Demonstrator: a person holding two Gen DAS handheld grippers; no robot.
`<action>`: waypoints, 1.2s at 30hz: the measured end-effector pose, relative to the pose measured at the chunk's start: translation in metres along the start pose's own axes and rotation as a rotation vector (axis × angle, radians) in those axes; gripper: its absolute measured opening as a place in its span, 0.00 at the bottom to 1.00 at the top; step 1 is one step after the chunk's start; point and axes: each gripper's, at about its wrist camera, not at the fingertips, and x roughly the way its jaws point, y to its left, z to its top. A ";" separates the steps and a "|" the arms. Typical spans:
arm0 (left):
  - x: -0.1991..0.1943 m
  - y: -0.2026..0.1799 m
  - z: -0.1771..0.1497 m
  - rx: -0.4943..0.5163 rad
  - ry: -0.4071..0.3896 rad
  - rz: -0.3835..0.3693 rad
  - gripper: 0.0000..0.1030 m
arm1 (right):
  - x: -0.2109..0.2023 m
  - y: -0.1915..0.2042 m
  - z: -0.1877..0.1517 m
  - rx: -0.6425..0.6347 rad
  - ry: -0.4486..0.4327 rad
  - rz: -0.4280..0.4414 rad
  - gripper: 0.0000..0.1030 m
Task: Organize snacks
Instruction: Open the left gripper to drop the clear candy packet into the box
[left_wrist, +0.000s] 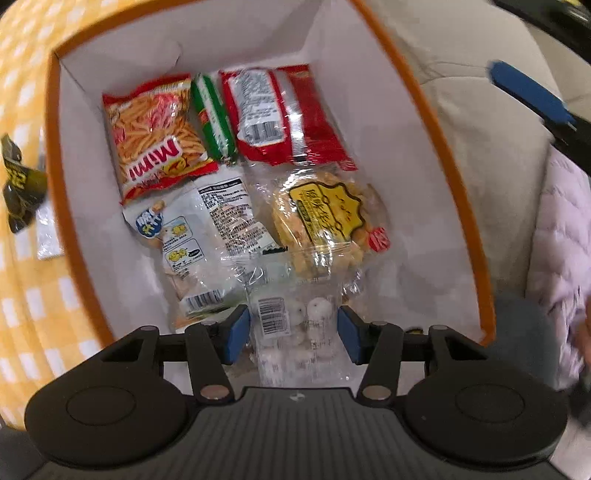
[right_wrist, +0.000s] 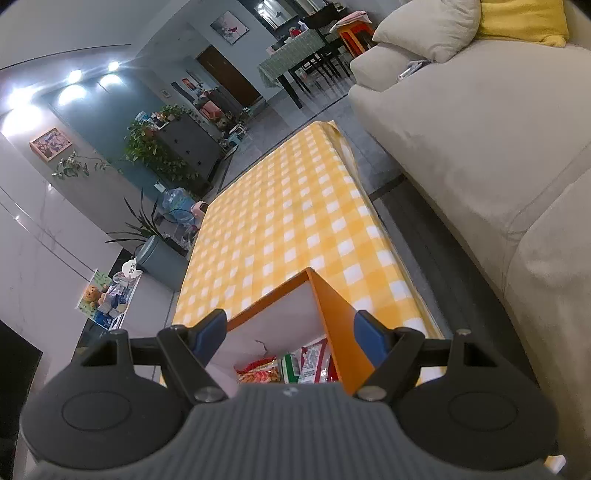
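Observation:
An orange-rimmed white box (left_wrist: 436, 122) holds several snack packs: a red Mimi fries bag (left_wrist: 155, 136), a green-white pack (left_wrist: 214, 118), a red pack (left_wrist: 288, 118), a white pack (left_wrist: 207, 236), a yellow-labelled cookie pack (left_wrist: 328, 221). My left gripper (left_wrist: 293, 332) is open over the box, its pads either side of a clear bag of white balls (left_wrist: 295, 332) without touching it. My right gripper (right_wrist: 290, 338) is open and empty above the box's far corner (right_wrist: 325, 317). The other gripper's blue finger (left_wrist: 528, 92) shows at the upper right in the left wrist view.
The box stands on a table with a yellow checked cloth (right_wrist: 295, 206). A black snack pack (left_wrist: 22, 184) and a silver packet (left_wrist: 48, 232) lie on the cloth left of the box. A beige sofa (right_wrist: 480, 140) runs along the right.

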 end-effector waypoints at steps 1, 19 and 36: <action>0.003 0.001 0.002 -0.024 0.003 0.001 0.57 | 0.001 -0.001 0.000 0.002 0.003 0.000 0.72; -0.025 0.000 -0.017 -0.006 -0.142 0.099 0.79 | 0.005 0.015 -0.009 -0.206 0.166 -0.032 0.72; -0.105 0.028 -0.067 0.004 -0.346 0.195 0.80 | 0.016 0.059 -0.046 -0.399 0.351 -0.312 0.72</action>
